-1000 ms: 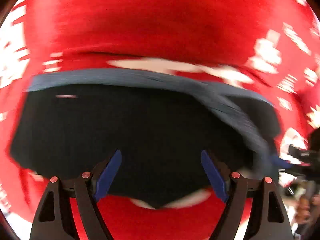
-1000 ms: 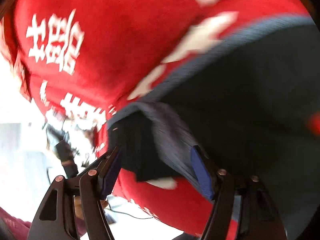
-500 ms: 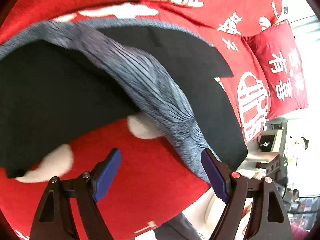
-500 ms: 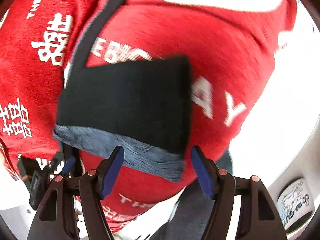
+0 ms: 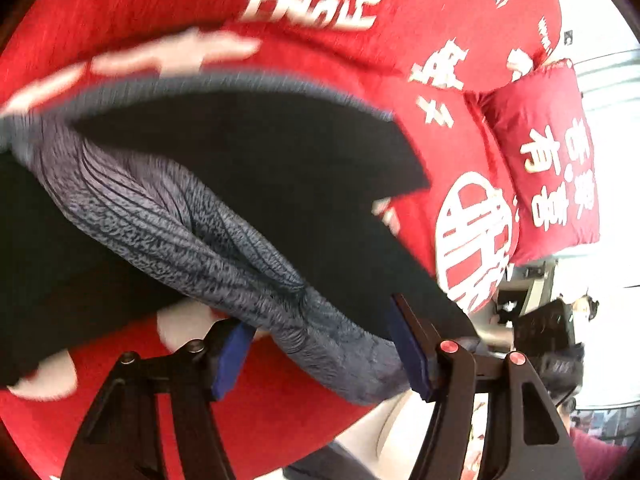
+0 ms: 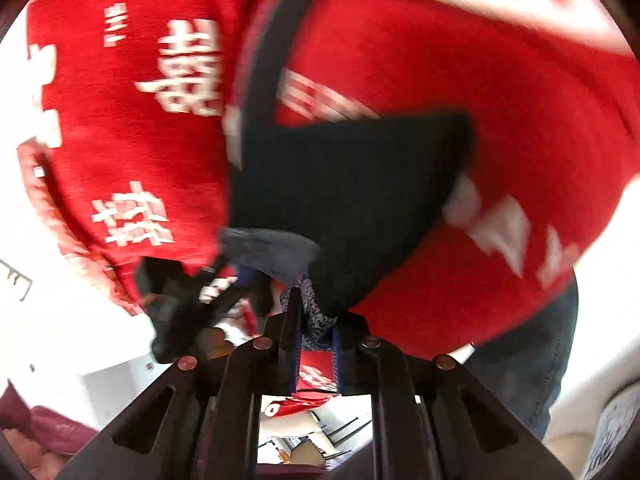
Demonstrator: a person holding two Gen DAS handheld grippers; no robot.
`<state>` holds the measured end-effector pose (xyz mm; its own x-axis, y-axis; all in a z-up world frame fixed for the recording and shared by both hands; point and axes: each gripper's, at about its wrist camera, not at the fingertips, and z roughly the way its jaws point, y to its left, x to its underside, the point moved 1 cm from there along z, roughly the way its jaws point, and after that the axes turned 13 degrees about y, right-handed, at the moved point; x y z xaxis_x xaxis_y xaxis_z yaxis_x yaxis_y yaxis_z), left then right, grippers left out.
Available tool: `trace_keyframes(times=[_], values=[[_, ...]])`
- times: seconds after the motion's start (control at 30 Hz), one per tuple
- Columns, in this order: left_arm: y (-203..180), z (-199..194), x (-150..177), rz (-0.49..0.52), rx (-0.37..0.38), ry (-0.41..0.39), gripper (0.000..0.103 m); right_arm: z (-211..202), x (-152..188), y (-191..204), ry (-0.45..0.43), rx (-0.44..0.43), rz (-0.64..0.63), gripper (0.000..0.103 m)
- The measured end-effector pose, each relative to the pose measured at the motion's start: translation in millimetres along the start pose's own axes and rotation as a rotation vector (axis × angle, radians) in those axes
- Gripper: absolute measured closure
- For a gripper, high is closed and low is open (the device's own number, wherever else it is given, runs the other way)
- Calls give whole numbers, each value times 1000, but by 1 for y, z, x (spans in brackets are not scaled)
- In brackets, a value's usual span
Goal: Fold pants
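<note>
Pants (image 5: 248, 168) lie spread on the red cover (image 5: 400, 20) of a bed or sofa – black cloth with a grey ribbed waistband (image 5: 192, 236) bunched into a thick, twisted roll that runs on a slant across the left wrist view. A black flap rises above the band and ends in a sharp corner toward the pillow (image 5: 556, 160), which is red with white characters and sits at the far right, against the cover's edge.

The left gripper (image 5: 324, 352) has its jaws spread wide, one blue pad (image 5: 230, 356) on each side of the waistband roll. The band passes between them, close to the pads, yet nothing is pinched there.

The right gripper (image 6: 316, 340) is clamped tight on the waistband's end (image 6: 316, 312); a tuft of grey ribbed cloth sticks up out of the narrow gap between its blue pads. From that pinch the black cloth (image 6: 352, 196) fans away across the cover, with a dark strip running on toward the top of the right wrist view. Just left of the pinch the left gripper (image 6: 192, 300) shows as a dark, blurred shape beside the band.

The cover carries large white characters and letters. No container is in sight.
</note>
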<state>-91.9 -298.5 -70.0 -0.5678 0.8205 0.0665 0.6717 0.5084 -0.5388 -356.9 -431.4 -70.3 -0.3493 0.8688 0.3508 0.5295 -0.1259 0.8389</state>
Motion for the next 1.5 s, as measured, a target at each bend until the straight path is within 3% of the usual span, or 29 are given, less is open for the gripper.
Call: trace_keyframes(times=[0.23, 0.33, 0.37, 0.4, 0.43, 0.47, 0.5, 0.67, 0.8, 0.87, 0.93, 0.97, 1.03, 1.1, 1.2, 1.33, 1.37, 1.4, 1.5], values=[[-22, -38, -86, -9, -83, -154, 35, -41, -125, 77, -45, -41, -103, 89], [-21, -65, -108, -9, -127, -231, 34, -42, -181, 98, -49, 25, -102, 83], [-21, -74, -111, -9, -148, -257, 24, -41, -193, 102, -50, 55, -97, 78], [-20, -80, -113, -11, -169, -283, 20, -40, -205, 106, -52, 91, -96, 62], [-17, -87, -114, -14, -196, -314, 18, -38, -216, 113, -62, 138, -110, 50], [-12, -88, -113, -18, -220, -315, 18, -37, -223, 120, -78, 185, -132, 28], [-7, -85, -113, -29, -251, -301, 18, -38, -226, 132, -105, 241, -174, 23], [44, -41, -91, -188, -402, -161, 18, -46, -212, 134, -170, 352, -235, 24], [75, -20, -64, -308, -434, -115, 18, -41, -197, 78, -133, 369, -90, 41], [83, -14, -57, -336, -443, -105, 18, -36, -196, 43, -125, 327, 12, 47], [84, -11, -57, -332, -461, -103, 18, -33, -203, 22, -144, 250, 68, 74], [84, -9, -58, -325, -475, -102, 18, -31, -205, 20, -147, 220, 69, 97], [85, -5, -59, -312, -503, -93, 18, -34, -203, 26, -169, 203, 22, 97], [87, 0, -60, -312, -509, -73, 18, -38, -196, 25, -161, 244, 21, 97], [90, 8, -57, -318, -504, -57, 18, -48, -184, 10, -155, 289, 67, 86], [93, 15, -55, -317, -508, -58, 18, -56, -184, -14, -197, 186, 150, 76], [92, 16, -54, -314, -510, -57, 18, -55, -186, -19, -203, 170, 167, 56], [92, 16, -54, -311, -509, -56, 18, -53, -186, -21, -211, 150, 165, 50], [92, 15, -54, -311, -501, -49, 18, -48, -184, -21, -214, 79, 126, 50]])
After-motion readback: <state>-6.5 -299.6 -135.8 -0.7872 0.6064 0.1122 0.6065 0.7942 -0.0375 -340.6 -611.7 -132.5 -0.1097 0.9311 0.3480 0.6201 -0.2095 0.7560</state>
